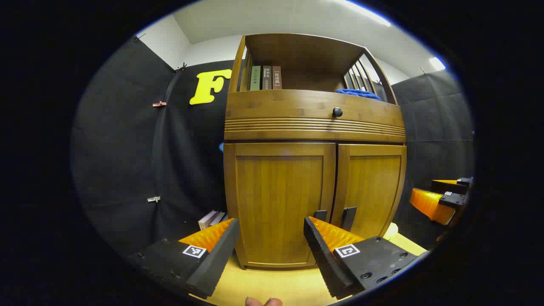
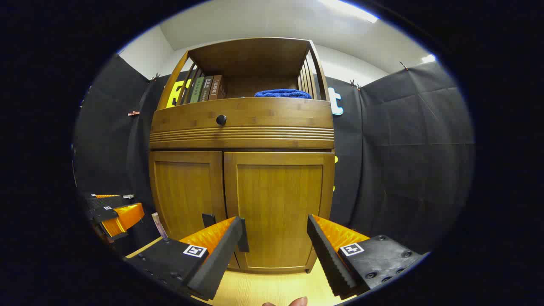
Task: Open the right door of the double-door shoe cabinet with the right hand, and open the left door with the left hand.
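Black cloth is hanging behind the shoe cabinet [image 1: 314, 127], which is standing on a pale yellow tabletop [image 1: 263, 284], and I am taking that cabinet as my landmark. Both of its lower doors are sitting closed. In the left gripper view I am holding the left gripper [image 1: 270, 246] in front of the left door [image 1: 278, 199], its jaws spread wide with nothing between them; one fingertip is overlapping the dark handle [image 1: 321, 214] at that door's inner edge, though I cannot tell whether it is touching. In the right gripper view the right gripper [image 2: 275, 244] is facing the right door [image 2: 276, 208], jaws likewise wide and empty, with one fingertip lying over that door's dark handle [image 2: 243, 240], contact unclear. Above the doors a drawer front is carrying a round black knob [image 1: 337, 112]. On the cabinet's open top shelf, three books [image 1: 265, 77] are standing upright at the left end and a blue cloth [image 2: 282, 93] is lying at the right end. More books [image 1: 211, 219] are leaning low beside the cabinet's left side.
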`<control>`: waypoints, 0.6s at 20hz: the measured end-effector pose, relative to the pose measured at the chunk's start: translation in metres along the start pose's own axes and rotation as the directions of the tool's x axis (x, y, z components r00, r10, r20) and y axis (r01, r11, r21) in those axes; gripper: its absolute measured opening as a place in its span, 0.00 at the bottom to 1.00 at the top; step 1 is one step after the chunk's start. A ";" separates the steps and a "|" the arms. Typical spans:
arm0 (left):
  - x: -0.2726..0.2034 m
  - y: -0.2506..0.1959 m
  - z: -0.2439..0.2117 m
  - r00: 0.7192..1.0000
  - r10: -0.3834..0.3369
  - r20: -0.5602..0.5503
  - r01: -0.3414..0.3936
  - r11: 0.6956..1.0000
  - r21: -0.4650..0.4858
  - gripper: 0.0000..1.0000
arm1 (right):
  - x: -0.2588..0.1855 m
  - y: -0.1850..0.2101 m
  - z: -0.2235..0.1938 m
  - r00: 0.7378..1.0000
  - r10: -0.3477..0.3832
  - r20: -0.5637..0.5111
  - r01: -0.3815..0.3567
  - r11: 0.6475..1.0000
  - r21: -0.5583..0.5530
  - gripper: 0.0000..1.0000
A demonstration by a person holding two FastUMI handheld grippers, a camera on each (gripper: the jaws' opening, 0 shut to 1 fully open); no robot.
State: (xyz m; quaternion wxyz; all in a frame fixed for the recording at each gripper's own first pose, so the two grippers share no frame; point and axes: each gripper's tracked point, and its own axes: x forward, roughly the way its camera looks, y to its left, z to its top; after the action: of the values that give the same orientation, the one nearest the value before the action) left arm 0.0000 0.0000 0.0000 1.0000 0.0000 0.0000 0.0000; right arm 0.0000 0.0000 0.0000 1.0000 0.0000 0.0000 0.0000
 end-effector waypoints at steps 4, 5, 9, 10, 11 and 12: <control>0.002 0.000 -0.001 1.000 -0.007 -0.005 0.007 1.000 -0.008 0.94 | 0.001 -0.001 0.004 1.000 -0.006 0.016 0.006 1.000 -0.006 0.99; 0.002 0.000 -0.001 1.000 -0.007 -0.004 0.007 1.000 -0.008 0.94 | 0.001 -0.001 0.005 1.000 -0.007 0.019 0.007 1.000 -0.008 0.99; 0.003 0.001 0.000 1.000 -0.007 0.002 0.007 1.000 -0.003 0.94 | 0.001 0.001 0.007 1.000 -0.005 0.027 0.005 1.000 0.003 0.99; 0.003 0.001 0.002 1.000 -0.007 0.004 0.007 1.000 -0.002 0.96 | 0.002 0.000 0.007 1.000 -0.008 0.027 0.008 1.000 0.002 0.99; 0.003 0.000 0.001 1.000 -0.008 0.004 0.008 1.000 -0.001 0.94 | 0.001 0.000 0.006 1.000 -0.009 0.028 0.009 1.000 0.002 0.99; 0.003 0.000 0.002 1.000 -0.008 0.004 0.008 1.000 0.000 0.94 | 0.001 -0.001 0.006 1.000 -0.010 0.028 0.010 1.000 0.003 0.97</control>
State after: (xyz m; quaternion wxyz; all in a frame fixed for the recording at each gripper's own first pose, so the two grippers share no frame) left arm 0.0026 0.0002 0.0020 1.0000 -0.0001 -0.0019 -0.0042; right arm 0.0013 -0.0008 0.0062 0.9999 0.0014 -0.0139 -0.0048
